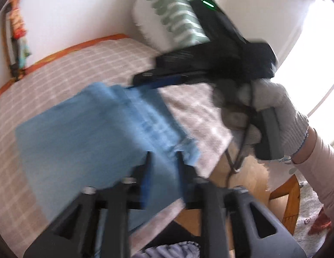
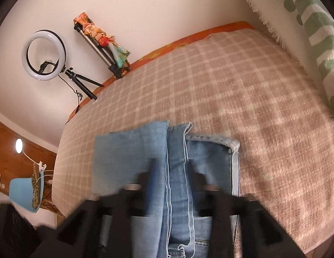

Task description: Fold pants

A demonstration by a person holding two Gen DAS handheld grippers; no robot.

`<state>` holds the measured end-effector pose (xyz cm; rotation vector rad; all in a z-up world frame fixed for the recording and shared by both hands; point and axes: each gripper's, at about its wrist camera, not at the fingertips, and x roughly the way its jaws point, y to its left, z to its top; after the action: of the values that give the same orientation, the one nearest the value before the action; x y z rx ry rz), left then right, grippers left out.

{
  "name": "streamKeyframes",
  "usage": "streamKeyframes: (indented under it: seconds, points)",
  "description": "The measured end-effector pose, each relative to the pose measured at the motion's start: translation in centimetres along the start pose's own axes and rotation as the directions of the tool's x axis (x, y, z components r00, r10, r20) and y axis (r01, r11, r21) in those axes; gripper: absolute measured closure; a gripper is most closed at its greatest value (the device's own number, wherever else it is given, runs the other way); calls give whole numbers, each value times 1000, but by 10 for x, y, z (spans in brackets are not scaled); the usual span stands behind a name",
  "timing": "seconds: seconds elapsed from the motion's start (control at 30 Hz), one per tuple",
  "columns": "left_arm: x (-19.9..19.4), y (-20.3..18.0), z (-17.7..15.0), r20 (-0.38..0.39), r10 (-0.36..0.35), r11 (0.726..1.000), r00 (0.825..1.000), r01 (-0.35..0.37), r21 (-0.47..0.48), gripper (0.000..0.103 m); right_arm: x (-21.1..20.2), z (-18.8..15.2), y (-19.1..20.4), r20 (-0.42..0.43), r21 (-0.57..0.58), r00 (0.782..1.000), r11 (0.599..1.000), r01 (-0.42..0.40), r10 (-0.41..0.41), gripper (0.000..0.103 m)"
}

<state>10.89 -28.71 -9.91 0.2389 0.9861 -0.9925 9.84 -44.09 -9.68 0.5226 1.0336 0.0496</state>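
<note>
The pants (image 2: 164,163) are blue jeans lying on the bed (image 2: 242,90), already folded into a thick stack with several layers showing. This looks like a late fold. The left tongs (image 1: 162,157) seem clenched on one edge of the pants, which pass between their two fingers. The right tongs (image 2: 171,165) sit around the layered edge; I cannot tell if they squeeze. Next, both should carry that edge across the pants and lay it flat.

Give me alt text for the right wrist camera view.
The right gripper is shut on folded light-blue jeans lying on a beige checked blanket covering a bed. Behind, a ring light on a small tripod stands against a white wall.
</note>
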Motion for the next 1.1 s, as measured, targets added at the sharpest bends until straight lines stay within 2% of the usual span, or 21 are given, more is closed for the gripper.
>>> streamKeyframes:
  seconds: [0.07, 0.17, 0.3, 0.47, 0.57, 0.6, 0.7, 0.77, 0.8, 0.87, 0.93, 0.97, 1.0, 1.03, 1.07, 1.1]
  points:
    - [-13, 17, -4, 17, 41, 999, 999, -40, -28, 60, 1, -3, -2, 4, -8, 1000, 1000, -30, 30, 60]
    - [-30, 52, -16, 10, 109, 991, 994, -108, -74, 60, 10, -4, 2, 1, -29, 999, 998, -49, 49, 50]
    - [-41, 93, -40, -18, 192, 972, 981, -192, -133, 60, 25, -8, 9, -23, -28, 996, 996, -85, 85, 51]
    - [-36, 107, -59, -57, 220, 964, 974, -226, -142, 57, 52, -17, 16, -77, -50, 995, 996, -68, 64, 58]
    - [-29, 116, -66, -77, 218, 960, 973, -228, -161, 56, 64, -22, 18, -75, -56, 997, 998, -36, 32, 59]
    - [-26, 117, -66, -80, 217, 960, 973, -227, -165, 56, 67, -24, 21, -66, -65, 998, 998, -12, 8, 66]
    - [-22, 117, -65, -74, 229, 959, 971, -238, -156, 56, 67, -27, 35, -43, -121, 997, 991, 65, -71, 76]
    - [-22, 114, -64, -67, 239, 958, 969, -247, -149, 56, 65, -30, 53, -18, -221, 988, 964, 145, -153, 79]
    - [-22, 115, -64, -66, 242, 957, 968, -250, -144, 56, 63, -33, 66, 8, -286, 979, 938, 196, -202, 79]
    - [-21, 114, -63, -62, 257, 956, 964, -263, -132, 56, 60, -36, 76, 38, -334, 973, 915, 228, -229, 79]
    - [-21, 113, -63, -59, 267, 955, 962, -272, -120, 56, 60, -35, 82, 50, -344, 973, 911, 228, -224, 76]
    - [-21, 112, -64, -59, 272, 954, 960, -278, -113, 56, 61, -34, 82, 46, -345, 975, 913, 218, -216, 70]
    - [-20, 112, -64, -59, 275, 954, 960, -280, -107, 56, 65, -33, 83, 38, -347, 977, 914, 210, -210, 58]
    - [-19, 112, -64, -60, 276, 954, 959, -281, -104, 56, 67, -33, 83, 33, -348, 978, 915, 205, -206, 54]
    - [-19, 112, -64, -61, 276, 954, 959, -281, -103, 56, 70, -33, 83, 29, -350, 978, 914, 204, -207, 53]
    - [-19, 112, -65, -61, 276, 954, 959, -282, -103, 56, 74, -33, 82, 26, -353, 974, 910, 219, -224, 56]
